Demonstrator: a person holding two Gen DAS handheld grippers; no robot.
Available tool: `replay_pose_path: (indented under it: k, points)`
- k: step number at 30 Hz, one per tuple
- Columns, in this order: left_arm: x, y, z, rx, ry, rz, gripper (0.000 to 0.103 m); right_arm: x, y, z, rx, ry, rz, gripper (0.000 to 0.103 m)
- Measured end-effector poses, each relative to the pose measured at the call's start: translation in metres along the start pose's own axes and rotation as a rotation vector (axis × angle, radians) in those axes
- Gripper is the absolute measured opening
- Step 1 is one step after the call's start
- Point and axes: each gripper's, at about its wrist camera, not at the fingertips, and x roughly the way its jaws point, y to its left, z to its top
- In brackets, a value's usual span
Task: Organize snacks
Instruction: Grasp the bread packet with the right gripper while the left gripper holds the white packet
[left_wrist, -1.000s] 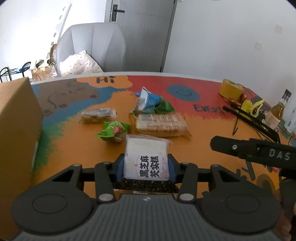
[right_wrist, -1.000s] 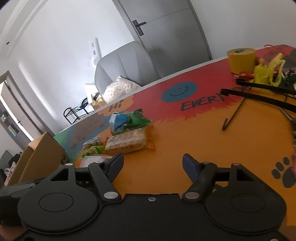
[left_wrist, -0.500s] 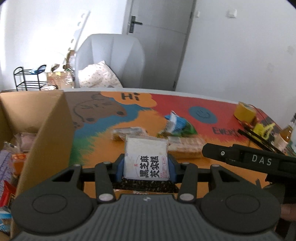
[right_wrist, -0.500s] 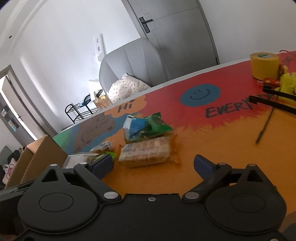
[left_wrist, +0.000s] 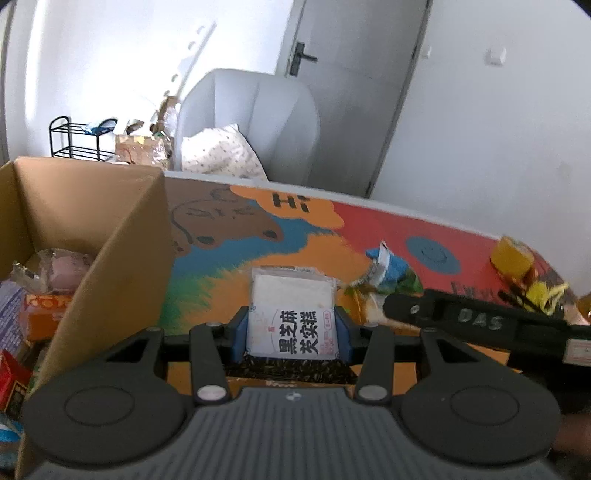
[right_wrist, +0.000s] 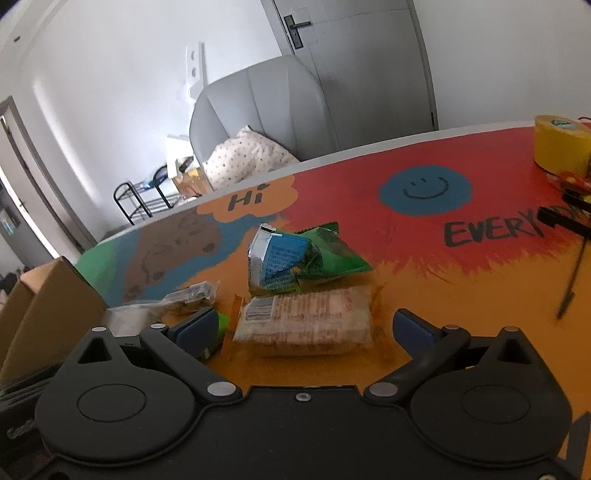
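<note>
Snacks already fill my cardboard box (left_wrist: 122, 243); left gripper (left_wrist: 291, 332) clamps a white sesame-cake packet (left_wrist: 293, 314); right gripper (right_wrist: 308, 328), just spread wide and empty, faces the cracker pack (right_wrist: 306, 319); several remain.

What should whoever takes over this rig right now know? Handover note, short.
Left claw: shut on the white sesame-cake packet, carried beside the cardboard box.
Right claw: jaws have just been opening, nothing gripped; the long biscuit pack lies on the table between them.
Done: several snacks already in the box.
Left: drop the packet in the box, then box the biscuit pack, the blue-green bag, the clear-wrapped snack and the small green pack.
</note>
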Motion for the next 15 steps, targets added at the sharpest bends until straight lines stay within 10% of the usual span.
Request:
replay_pose_path:
  k: [8, 15]
  points:
    - [0.004, 0.006, 0.001, -0.034, -0.006, 0.024, 0.045, 0.011, 0.015, -0.002, -0.061, 0.03, -0.051, 0.102]
    - [0.009, 0.007, -0.003, -0.045, 0.018, 0.028, 0.046, 0.001, 0.009, -0.006, -0.09, 0.006, -0.08, 0.08]
